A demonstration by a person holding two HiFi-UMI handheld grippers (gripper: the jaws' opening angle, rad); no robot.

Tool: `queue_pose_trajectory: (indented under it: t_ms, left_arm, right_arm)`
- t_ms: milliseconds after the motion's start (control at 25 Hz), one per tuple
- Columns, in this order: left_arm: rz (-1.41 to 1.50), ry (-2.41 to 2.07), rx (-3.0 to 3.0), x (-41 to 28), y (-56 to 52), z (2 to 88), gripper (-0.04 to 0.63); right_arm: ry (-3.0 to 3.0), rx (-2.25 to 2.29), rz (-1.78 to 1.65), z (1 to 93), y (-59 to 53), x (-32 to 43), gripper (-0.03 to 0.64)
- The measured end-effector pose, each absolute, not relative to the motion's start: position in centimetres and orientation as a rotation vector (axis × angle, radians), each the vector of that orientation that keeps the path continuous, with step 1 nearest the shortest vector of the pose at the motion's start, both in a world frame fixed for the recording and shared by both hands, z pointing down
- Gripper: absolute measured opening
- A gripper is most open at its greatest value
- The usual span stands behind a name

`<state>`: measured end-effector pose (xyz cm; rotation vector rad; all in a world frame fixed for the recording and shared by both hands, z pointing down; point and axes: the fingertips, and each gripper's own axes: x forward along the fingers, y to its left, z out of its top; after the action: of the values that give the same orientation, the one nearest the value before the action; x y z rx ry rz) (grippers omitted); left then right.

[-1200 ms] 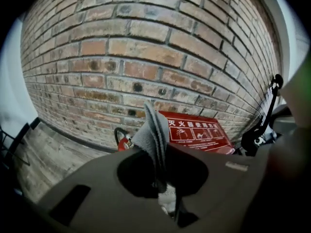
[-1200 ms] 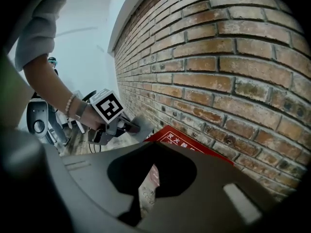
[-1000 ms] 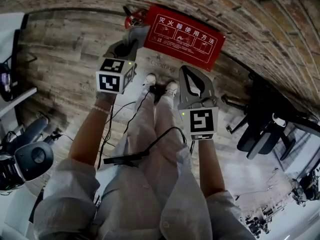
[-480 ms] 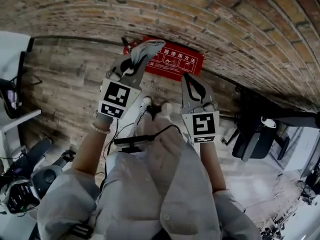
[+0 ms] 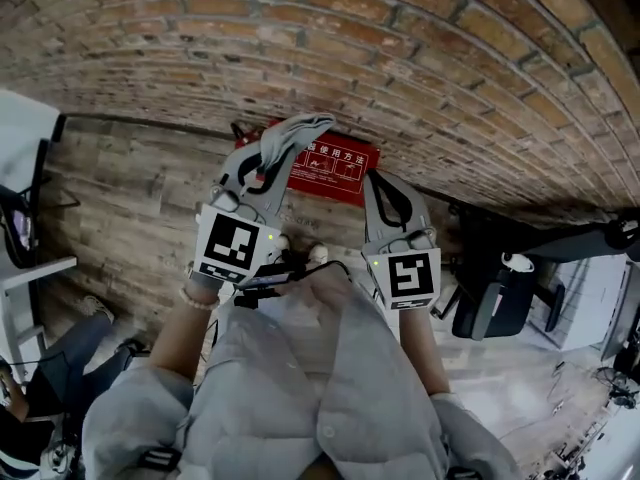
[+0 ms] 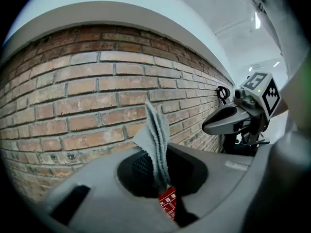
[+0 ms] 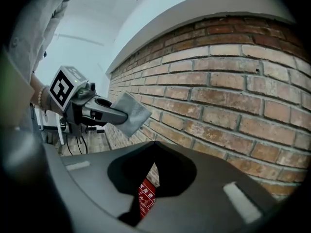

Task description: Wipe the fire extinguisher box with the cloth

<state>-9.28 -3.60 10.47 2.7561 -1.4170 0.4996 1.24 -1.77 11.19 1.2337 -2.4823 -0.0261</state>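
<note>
- At left in the head view, left claw (image 5: pixel 272 158) raised toward the brick wall (image 5: pixel 400 58), clamped on the grey cloth (image 5: pixel 292 133), folds sticking up past the tips.
- Between both claws, red fire extinguisher box (image 5: pixel 335 163), low against the wall's foot, beside the wood floor (image 5: pixel 130 188).
- Further right, right claw (image 5: pixel 372 178) pinched together, tips meeting, empty.

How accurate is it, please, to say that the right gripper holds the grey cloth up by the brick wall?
Not quite: the left gripper holds the grey cloth up by the brick wall, as the left gripper view shows. The right gripper is shut on nothing.
</note>
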Motion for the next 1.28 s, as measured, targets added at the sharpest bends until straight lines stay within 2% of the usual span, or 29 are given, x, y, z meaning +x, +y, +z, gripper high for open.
queue_pose_trajectory:
  t_ms: [440,1280]
  left_arm:
    - [0.452,-1.469,2.757,-8.6,-2.3,7.1,0.011]
    - [0.453,-1.461,2.724,-8.4,-1.2,8.0,0.011]
  right_arm:
    - [-2.522,1.218,-0.102,7.8,-1.2,1.9,0.008]
    - [-2.541,1.164,-0.114,8.1,-0.6,1.2,0.008]
